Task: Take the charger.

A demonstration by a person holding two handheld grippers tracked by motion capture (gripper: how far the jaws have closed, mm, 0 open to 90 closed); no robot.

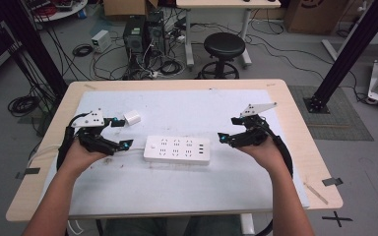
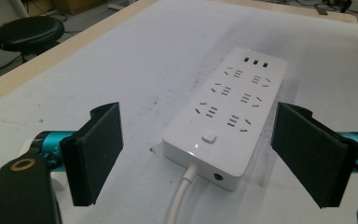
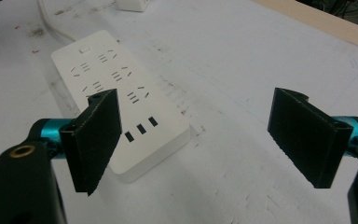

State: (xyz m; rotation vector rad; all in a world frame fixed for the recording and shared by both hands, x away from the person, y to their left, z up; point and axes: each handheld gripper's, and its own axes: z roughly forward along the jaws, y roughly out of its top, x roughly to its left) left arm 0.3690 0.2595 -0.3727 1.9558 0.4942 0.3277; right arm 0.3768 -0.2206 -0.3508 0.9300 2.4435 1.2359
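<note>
A white power strip (image 1: 177, 149) lies flat in the middle of the table, its switch end toward my left gripper (image 1: 121, 133) and its three small ports toward my right gripper (image 1: 229, 129). Both grippers hover just off its two short ends, open, with nothing between the pads. In the left gripper view the strip (image 2: 226, 112) runs away from the open jaws, and its white cable (image 2: 182, 196) comes out toward the camera. In the right gripper view the strip (image 3: 116, 88) lies left of centre, partly behind the left pad (image 3: 95, 140).
A small white plug block (image 1: 132, 118) sits on the white mat (image 1: 187, 103) behind my left gripper, also at the top of the right gripper view (image 3: 133, 3). A black stool (image 1: 224, 46), computers and cables stand on the floor beyond the table's far edge.
</note>
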